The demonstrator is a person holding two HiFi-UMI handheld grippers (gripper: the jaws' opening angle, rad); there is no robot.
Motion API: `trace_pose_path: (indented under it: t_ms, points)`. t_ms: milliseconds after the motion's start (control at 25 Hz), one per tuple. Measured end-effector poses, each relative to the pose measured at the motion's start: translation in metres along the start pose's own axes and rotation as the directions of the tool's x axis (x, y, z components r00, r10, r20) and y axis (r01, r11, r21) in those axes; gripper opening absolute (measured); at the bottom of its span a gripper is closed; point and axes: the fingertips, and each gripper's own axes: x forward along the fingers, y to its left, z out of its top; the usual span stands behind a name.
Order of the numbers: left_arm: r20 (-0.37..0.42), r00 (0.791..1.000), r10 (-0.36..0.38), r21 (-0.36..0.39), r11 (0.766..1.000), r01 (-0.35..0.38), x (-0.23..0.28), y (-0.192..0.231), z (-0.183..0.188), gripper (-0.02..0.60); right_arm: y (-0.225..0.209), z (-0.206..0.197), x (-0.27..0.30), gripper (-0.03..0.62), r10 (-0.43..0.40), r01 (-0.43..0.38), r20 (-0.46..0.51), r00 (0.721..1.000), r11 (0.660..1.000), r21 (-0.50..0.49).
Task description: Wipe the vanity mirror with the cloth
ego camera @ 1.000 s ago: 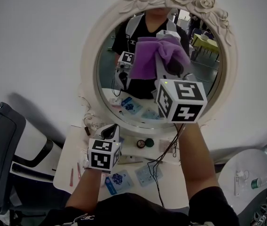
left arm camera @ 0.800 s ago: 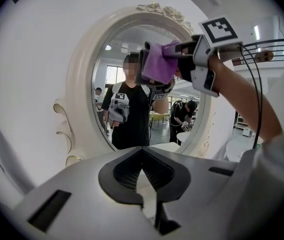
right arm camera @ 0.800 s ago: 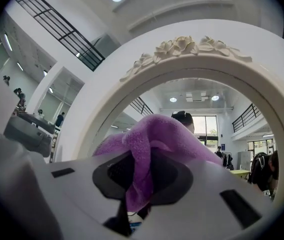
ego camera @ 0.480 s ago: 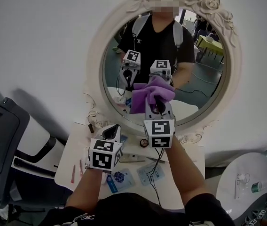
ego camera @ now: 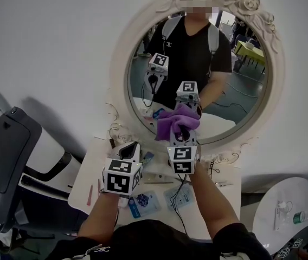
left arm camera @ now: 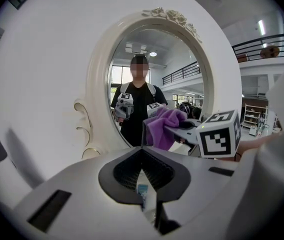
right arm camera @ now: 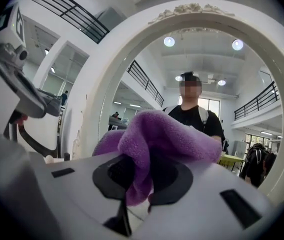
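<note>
Wiping looks to be the step in hand: the purple cloth [ego camera: 178, 121] sits bunched low on the glass of the oval vanity mirror [ego camera: 246, 91], just above the bottom rim and a little left of centre; it seems to meet its own reflection there, so I judge it to be against the glass, though contact cannot be made certain. A fold of the cloth runs down between the jaws of the right hand-held gripper [ego camera: 182, 133], which are clamped on it (the right gripper view shows the rest spilling over the top and to the side). The left hand-held gripper [ego camera: 128, 151] hangs lower and to the left, over the tabletop [ego camera: 219, 199] and short of the carved frame; its jaws are drawn together with nothing between them. Most of the glass lies above and to either side of the cloth; the next move, as I read it, calls for keeping the clamp firm and sweeping the cloth up and across with even pressure, staying clear of the ornate rim and the loose blue packets [ego camera: 138, 203] below.
</note>
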Motion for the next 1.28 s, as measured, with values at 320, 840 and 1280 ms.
trace_pose_path:
  t_ms: [320, 840, 1280]
  points:
    - [-0.015, 1.000, 0.006, -0.001, 1.000, -0.006, -0.006, 0.003, -0.008, -0.003, 0.023, -0.118, 0.013, 0.057, 0.116, -0.059, -0.378, 0.918, 0.986, 0.159]
    - [-0.013, 0.999, -0.039, 0.025, 0.999, 0.039, -0.002, -0.017, -0.005, -0.003, 0.017, -0.137, 0.005, 0.061, 0.214, -0.036, -0.501, 0.839, 0.939, 0.342]
    - [-0.008, 0.994, -0.106, 0.047, 0.993, 0.107, 0.016, -0.043, 0.004, -0.003, -0.061, 0.009, -0.069, 0.060, 0.013, 0.026, -0.137, 0.990, 0.959, 0.281]
